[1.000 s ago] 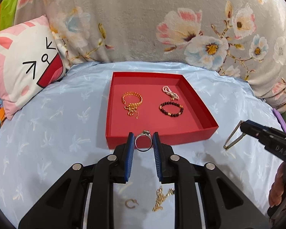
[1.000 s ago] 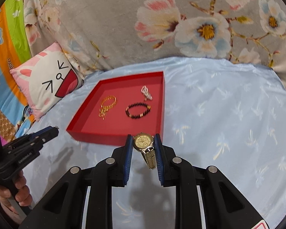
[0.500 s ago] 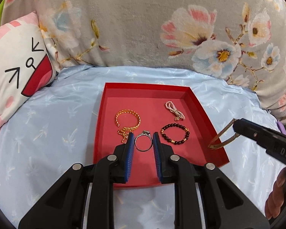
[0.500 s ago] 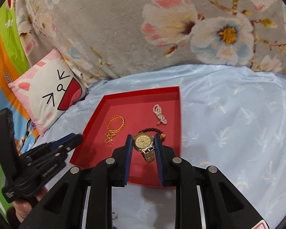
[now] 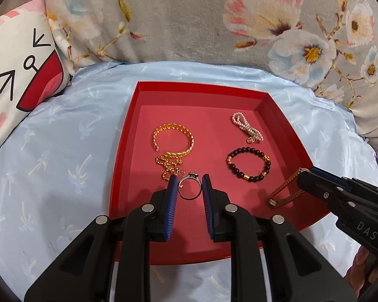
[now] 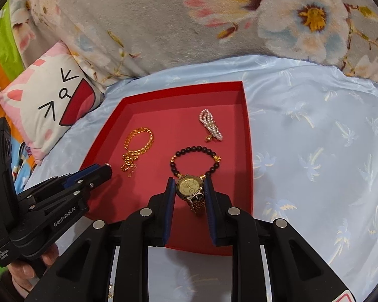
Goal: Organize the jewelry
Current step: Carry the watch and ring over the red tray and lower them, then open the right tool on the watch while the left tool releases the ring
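Right hand-held gripper [image 6: 189, 188] clamps gold watch [image 6: 189, 187] over red tray [image 6: 248, 151].

The tray [image 5: 148, 95] is red, on a pale blue sheet [image 5: 63, 151] with faint palm prints. At 12 o'clock, the grey blanket [image 5: 184, 20] has pink and white flowers. At 10 o'clock, the cushion [image 5: 15, 58] is white and pink with a black drawn face. The watch [image 6: 189, 185] is gold, the ring [image 5: 189, 188] silver, the fingers [image 5: 171, 209] blue.

Both grippers [image 5: 189, 187] [image 6: 189, 188] are black plastic with 2 blue ribbed pads [image 5: 173, 196], silver round screws, and white "DAS" and "GenRobot.AI" lettering.
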`<control>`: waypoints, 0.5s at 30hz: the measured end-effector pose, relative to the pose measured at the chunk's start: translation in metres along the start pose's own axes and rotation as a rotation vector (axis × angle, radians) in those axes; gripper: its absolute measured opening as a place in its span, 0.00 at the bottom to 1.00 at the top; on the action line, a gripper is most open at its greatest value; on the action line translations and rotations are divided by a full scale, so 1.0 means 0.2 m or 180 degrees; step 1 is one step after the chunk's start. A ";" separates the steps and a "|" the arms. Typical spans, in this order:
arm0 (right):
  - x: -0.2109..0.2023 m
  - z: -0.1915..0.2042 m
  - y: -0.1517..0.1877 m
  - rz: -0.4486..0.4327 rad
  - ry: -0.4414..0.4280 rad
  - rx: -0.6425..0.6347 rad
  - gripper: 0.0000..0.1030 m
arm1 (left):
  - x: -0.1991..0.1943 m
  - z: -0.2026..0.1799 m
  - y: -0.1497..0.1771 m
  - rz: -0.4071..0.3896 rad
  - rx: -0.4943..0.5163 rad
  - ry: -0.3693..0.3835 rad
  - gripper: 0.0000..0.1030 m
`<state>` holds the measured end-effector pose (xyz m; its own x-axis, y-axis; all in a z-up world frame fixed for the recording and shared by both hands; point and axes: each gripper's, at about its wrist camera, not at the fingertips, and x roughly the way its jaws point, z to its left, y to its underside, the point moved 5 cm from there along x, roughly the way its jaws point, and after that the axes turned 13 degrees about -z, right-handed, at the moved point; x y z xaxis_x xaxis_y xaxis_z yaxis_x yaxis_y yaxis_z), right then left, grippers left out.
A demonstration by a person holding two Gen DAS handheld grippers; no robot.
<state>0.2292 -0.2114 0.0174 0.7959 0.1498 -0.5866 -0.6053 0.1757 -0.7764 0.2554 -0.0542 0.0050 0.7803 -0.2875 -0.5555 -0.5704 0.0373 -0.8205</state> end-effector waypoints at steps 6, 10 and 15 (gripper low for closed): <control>-0.06 -0.03 -0.03 -0.0169 0.0032 0.0000 0.26 | 0.00 -0.03 0.02 -0.0036 0.0054 -0.0059 0.32; -0.15 -0.03 -0.07 -0.0321 0.0040 -0.0001 0.31 | -0.05 -0.05 -0.02 -0.0183 0.0087 -0.0113 0.49; -0.24 -0.04 -0.08 -0.0417 0.0017 -0.0004 0.34 | -0.12 -0.05 -0.06 -0.0277 0.0096 -0.0117 0.50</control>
<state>0.1996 -0.2285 0.0560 0.8682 0.1205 -0.4814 -0.4962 0.1920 -0.8467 0.2402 -0.0578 0.0291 0.8358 -0.2558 -0.4859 -0.4924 0.0426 -0.8693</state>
